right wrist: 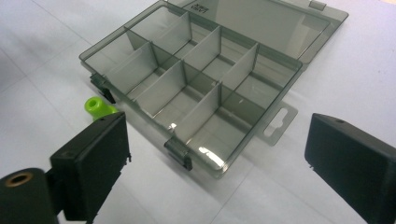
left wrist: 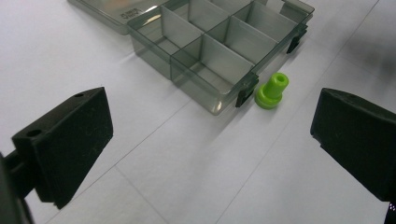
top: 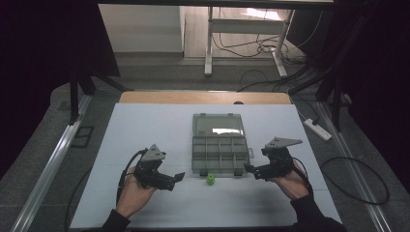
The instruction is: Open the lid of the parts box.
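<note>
Green plastic peg upright on white worktop, just beside front wall of open smoky compartment box, left hand-held gripper and right hand-held gripper flanking it, jaws of both spread apart, nothing between them

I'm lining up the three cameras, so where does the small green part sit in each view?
High view: green part at bottom centre, just before the organizer box.
Left gripper view: upper right of centre, beside the box's latch.
Right gripper view: left, behind a black jaw.
Shared landmark: the box's front wall.
</note>
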`<action>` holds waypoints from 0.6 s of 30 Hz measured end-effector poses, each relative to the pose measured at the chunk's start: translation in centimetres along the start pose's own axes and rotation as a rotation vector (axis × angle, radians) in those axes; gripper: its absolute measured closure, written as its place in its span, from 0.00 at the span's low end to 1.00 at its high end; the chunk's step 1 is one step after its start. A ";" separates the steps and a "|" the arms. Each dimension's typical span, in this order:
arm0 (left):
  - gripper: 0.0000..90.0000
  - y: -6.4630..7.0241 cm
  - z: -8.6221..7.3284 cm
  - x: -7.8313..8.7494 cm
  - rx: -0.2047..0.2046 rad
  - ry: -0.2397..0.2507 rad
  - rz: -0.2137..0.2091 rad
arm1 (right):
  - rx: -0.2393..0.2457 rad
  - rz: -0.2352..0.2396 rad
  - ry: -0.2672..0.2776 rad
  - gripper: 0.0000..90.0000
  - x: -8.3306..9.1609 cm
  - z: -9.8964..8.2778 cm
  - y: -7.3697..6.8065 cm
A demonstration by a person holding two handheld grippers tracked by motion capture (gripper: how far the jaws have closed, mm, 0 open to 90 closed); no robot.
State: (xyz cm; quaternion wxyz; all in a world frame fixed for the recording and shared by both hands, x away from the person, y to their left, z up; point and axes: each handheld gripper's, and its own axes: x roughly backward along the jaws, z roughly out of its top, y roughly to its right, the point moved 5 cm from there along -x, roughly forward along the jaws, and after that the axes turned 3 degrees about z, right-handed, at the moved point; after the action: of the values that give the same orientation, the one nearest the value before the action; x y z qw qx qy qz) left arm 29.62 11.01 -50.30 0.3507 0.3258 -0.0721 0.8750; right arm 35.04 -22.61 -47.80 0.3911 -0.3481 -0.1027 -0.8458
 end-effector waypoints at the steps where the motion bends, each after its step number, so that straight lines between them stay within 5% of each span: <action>1: 0.00 0.0 0.0 0.0 0.000 0.000 0.000 | -0.003 0.002 0.002 0.05 0.1 -0.2 -0.1; 18: 0.00 -0.5 -2.3 2.6 0.021 0.031 0.036 | -0.030 0.015 0.014 0.00 1.9 -2.5 -1.0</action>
State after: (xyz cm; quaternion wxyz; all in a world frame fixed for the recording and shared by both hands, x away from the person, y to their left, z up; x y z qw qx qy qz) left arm 27.36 13.65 -50.52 0.3325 0.3146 -0.0635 0.8868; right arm 32.19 -24.17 -48.23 0.3927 -0.3488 -0.0849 -0.8467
